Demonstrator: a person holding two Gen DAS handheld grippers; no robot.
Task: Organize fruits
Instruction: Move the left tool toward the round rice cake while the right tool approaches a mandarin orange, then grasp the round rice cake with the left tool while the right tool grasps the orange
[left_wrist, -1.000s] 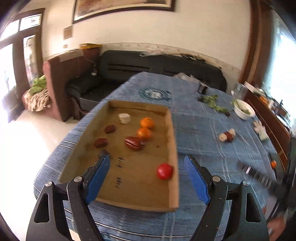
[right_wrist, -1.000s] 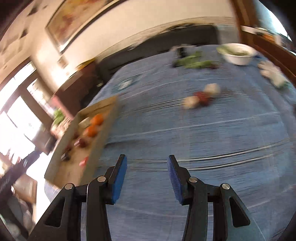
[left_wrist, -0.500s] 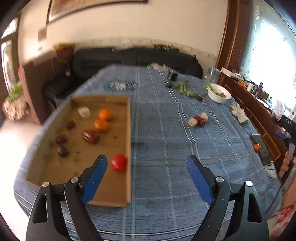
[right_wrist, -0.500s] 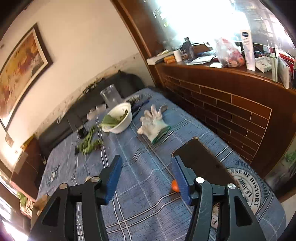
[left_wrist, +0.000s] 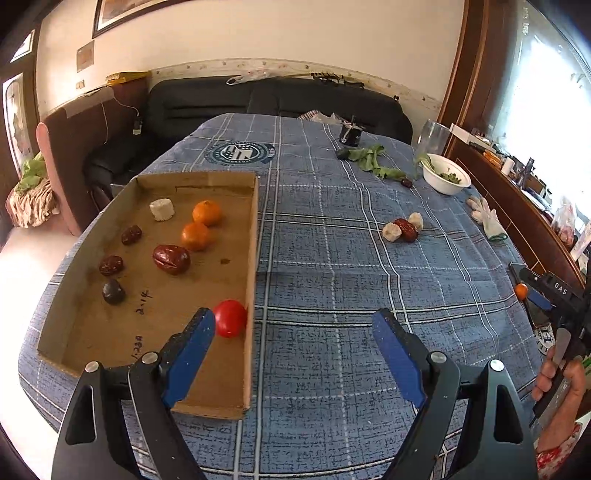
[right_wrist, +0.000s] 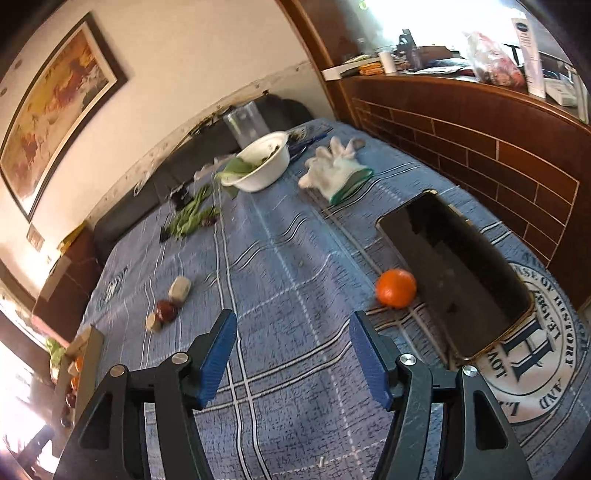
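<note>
Since half a second ago the right gripper has dropped closer to the orange, now at its 1 o'clock beside the dark box, jaws spread, empty. Left view: left gripper released; cardboard tray at 10 o'clock holds the tomato.

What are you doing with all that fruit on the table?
A person is sorting fruit with a gripper in each hand. Both the left gripper and the right gripper are open and hold nothing. The cardboard tray already has two oranges, dark dates and a red tomato in it. One loose orange lies on the blue tablecloth beside a dark box, just ahead of the right gripper.
</note>
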